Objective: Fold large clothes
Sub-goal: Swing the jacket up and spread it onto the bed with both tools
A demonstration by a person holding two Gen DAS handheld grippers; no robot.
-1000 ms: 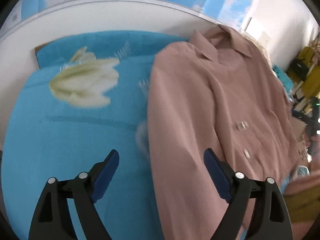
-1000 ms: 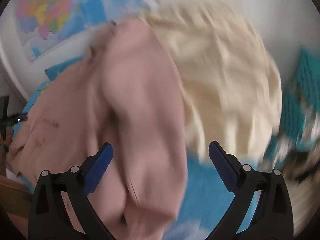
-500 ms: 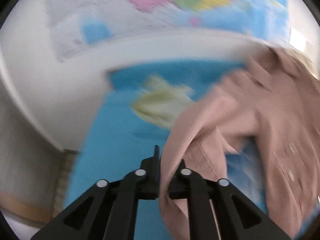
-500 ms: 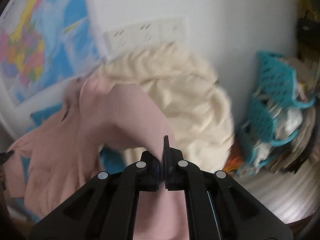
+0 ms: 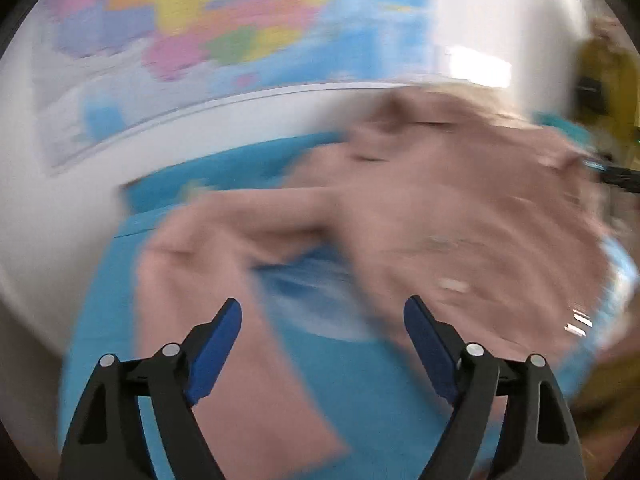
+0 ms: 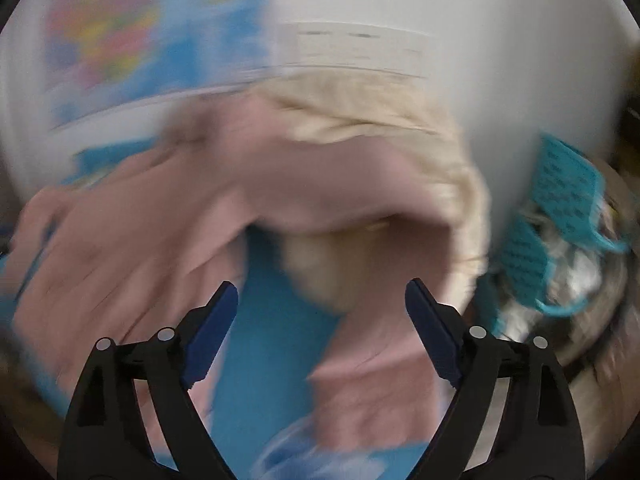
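- Left tool (image 5: 322, 322): jaws spread, just opened, nothing pinched; pink shirt (image 5: 460, 216) beyond the tips, one sleeve trailing under the left pad.
- Right tool (image 6: 322, 308): likewise spread, just opened, empty; shirt below and beyond.
- Shirt sprawled on blue bedsheet (image 5: 376, 384), overlapping cream garment (image 6: 380, 112); wall map (image 5: 192, 24) behind.

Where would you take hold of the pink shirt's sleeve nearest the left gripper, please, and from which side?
Probably at the cuff end of that sleeve, coming in from the near edge of the blue sheet. The sleeve runs out from the pink shirt and down towards the camera, flat and free of other cloth. The left gripper, whose jaws have just been opening, has nothing between them. Blur hides the exact hem.
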